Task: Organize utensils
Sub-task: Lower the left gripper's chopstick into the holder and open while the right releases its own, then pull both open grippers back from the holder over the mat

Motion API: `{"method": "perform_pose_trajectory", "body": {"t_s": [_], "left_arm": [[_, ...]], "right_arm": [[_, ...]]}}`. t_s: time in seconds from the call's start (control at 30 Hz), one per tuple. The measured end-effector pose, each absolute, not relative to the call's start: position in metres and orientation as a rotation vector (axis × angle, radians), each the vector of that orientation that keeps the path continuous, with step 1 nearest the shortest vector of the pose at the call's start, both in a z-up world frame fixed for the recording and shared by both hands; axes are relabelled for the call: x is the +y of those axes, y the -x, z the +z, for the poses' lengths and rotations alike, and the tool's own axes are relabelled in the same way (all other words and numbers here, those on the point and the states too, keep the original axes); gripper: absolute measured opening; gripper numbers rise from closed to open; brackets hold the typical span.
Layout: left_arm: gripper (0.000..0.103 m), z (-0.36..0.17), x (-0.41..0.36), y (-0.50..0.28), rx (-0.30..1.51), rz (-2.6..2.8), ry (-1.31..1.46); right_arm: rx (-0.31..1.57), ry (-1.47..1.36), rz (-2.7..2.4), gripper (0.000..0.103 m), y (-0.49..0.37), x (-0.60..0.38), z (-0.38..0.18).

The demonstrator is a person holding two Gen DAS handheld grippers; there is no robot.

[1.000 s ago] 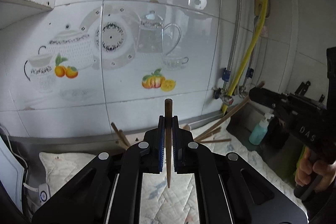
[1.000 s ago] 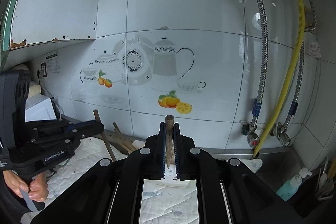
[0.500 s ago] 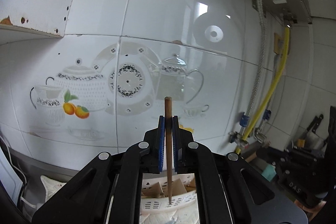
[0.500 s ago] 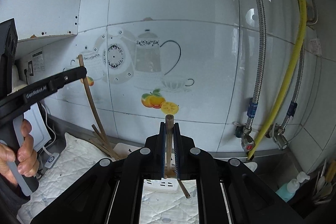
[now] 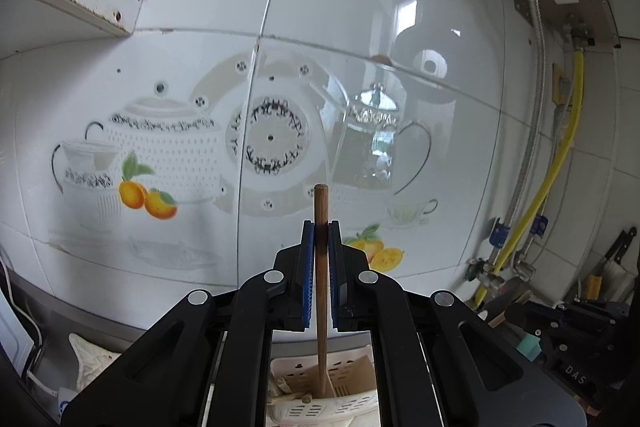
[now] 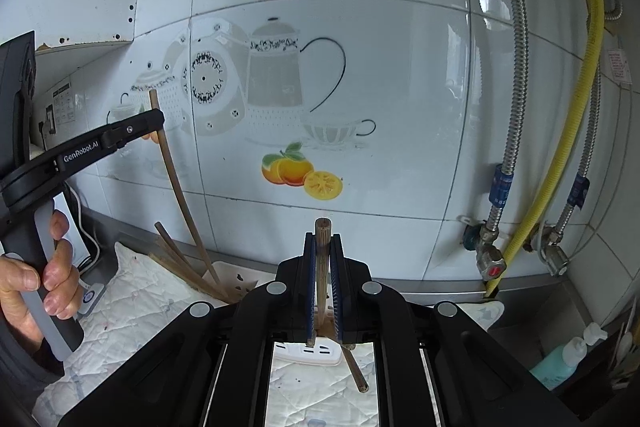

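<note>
We read "GenRobot.AI" in white on the left gripper [image 6: 154, 121] arm in the right wrist view. "DAS" stood on the right gripper's [image 5: 576, 375] black body. Wall stickers' print was too small to read.

— Lower end of the chopstick [image 5: 321, 287]?
— Hidden inside the white basket [image 5: 344, 407], itself cut off by the frame's bottom edge.
— Right gripper's stick [image 6: 322, 267]?
— Middle masked by the blue pads.

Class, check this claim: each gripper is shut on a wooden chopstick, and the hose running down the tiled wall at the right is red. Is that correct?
Not quite. The hose is yellow, not red, as the right wrist view shows. The rest holds: the left gripper and right gripper are each shut on a wooden chopstick.
</note>
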State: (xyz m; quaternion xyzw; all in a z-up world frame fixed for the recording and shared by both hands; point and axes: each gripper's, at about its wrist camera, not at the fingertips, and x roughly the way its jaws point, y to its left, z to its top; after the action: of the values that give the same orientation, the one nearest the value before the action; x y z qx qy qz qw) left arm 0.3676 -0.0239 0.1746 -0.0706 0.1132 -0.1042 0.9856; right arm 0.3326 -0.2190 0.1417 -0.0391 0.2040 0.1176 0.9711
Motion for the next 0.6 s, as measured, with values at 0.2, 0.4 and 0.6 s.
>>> {"method": "perform_pose_trajectory", "body": {"t_s": [0.2, 0.4, 0.6], "left_arm": [[0.006, 0.160, -0.027, -0.375, 0.286, -0.208, 0.121], [0.025, 0.159, -0.029, -0.365, 0.303, -0.212, 0.105], [0.055, 0.160, -0.030, -0.338, 0.306, -0.200, 0.072]], "right_arm": [[0.439, 0.075, 0.236, 0.007, -0.339, -0.219, 0.132], [0.438, 0.065, 0.232, 0.012, -0.334, -0.224, 0.133], [0.420, 0.053, 0.235, 0.016, -0.311, -0.229, 0.137]]}}
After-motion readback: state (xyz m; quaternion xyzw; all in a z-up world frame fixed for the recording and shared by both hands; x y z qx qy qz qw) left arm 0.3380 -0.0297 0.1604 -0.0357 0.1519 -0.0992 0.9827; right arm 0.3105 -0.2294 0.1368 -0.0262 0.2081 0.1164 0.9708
